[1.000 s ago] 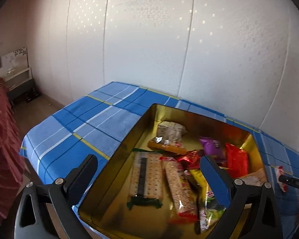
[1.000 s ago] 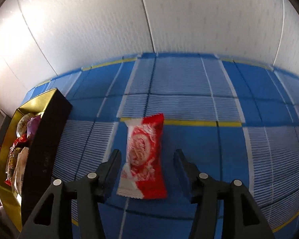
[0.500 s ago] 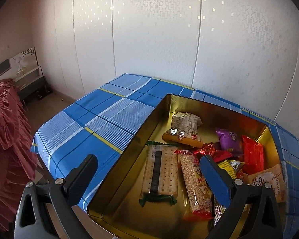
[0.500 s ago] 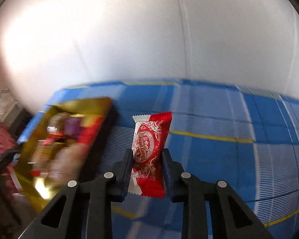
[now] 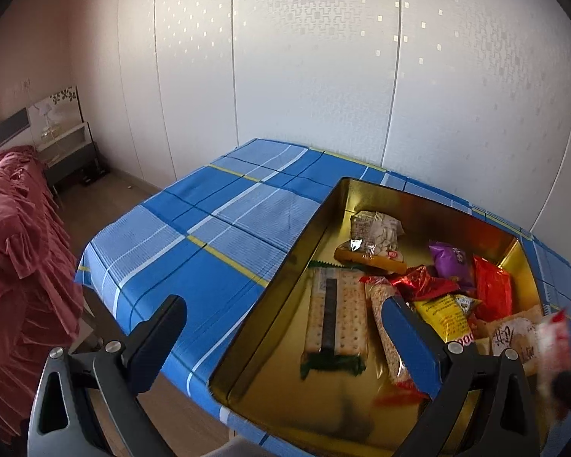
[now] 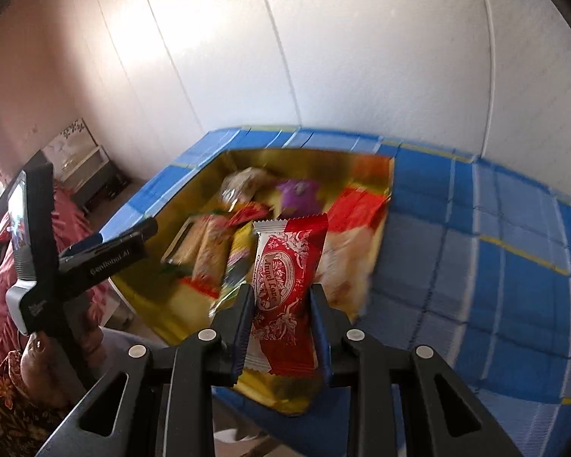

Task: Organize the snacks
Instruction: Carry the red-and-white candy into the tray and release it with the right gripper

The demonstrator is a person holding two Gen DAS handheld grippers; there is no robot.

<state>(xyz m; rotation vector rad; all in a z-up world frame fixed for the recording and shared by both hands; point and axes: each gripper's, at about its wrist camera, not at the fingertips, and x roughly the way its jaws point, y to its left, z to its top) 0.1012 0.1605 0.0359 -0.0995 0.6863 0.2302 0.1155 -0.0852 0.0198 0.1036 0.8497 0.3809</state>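
Observation:
My right gripper [image 6: 281, 301] is shut on a red and white snack packet [image 6: 287, 266] and holds it in the air over the near right part of the gold tin [image 6: 160, 262]. The packet shows blurred at the right edge of the left wrist view [image 5: 554, 339]. The gold tin [image 5: 304, 243] holds several snacks: a cracker pack [image 5: 337, 316], a purple packet [image 5: 451, 262], a red packet [image 5: 493, 293]. My left gripper [image 5: 285, 323] is open and empty, above the tin's near left corner.
The tin stands on a table with a blue checked cloth [image 5: 217, 236], against a white panelled wall. A red bedspread [image 5: 15, 251] and a bedside cabinet [image 5: 72, 152] lie to the left, beyond the table's edge [image 5: 106, 297]. The left hand-held gripper [image 6: 80, 255] shows in the right wrist view.
My right gripper closed on the red and white packet, lifted it off the cloth and carried it left over the tin. My left gripper drew back slightly, still open.

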